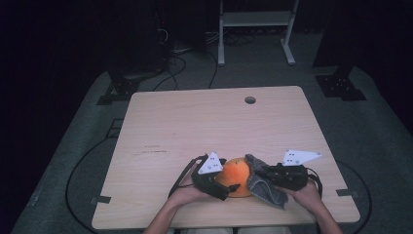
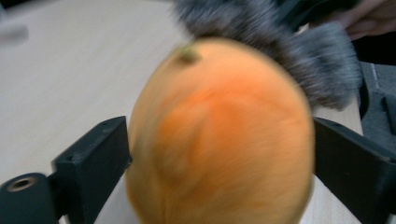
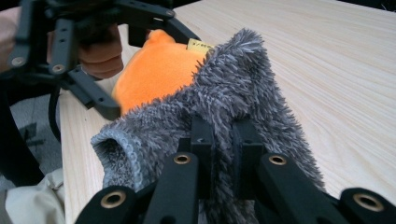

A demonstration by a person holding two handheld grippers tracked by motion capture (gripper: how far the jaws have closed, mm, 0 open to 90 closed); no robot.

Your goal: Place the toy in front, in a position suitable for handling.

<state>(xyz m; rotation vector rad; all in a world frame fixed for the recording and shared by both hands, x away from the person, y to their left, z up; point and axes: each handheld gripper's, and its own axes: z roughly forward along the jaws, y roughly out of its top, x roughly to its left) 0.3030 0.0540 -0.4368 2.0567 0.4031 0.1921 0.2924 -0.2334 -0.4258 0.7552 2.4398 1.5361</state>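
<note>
An orange fruit-shaped thing (image 1: 237, 174) with a small stem rests near the table's front edge. My left gripper (image 1: 228, 178) comes at it from the left, and in the left gripper view (image 2: 219, 154) its two black jaws lie against both sides of the orange thing (image 2: 219, 135), which looks blurred. My right gripper (image 1: 260, 173) is shut on a grey fluffy cloth (image 1: 263, 187). In the right gripper view (image 3: 224, 135) the cloth (image 3: 233, 98) bunches up between the jaws and drapes against the orange thing (image 3: 154, 70). The cloth (image 2: 299, 56) touches its top right side.
The light wooden table (image 1: 195, 126) has a round cable hole (image 1: 250, 100) at the back. A white frame (image 1: 255, 29) and cables stand on the grey floor behind. The person's hands (image 1: 311, 195) hold both grippers at the front edge.
</note>
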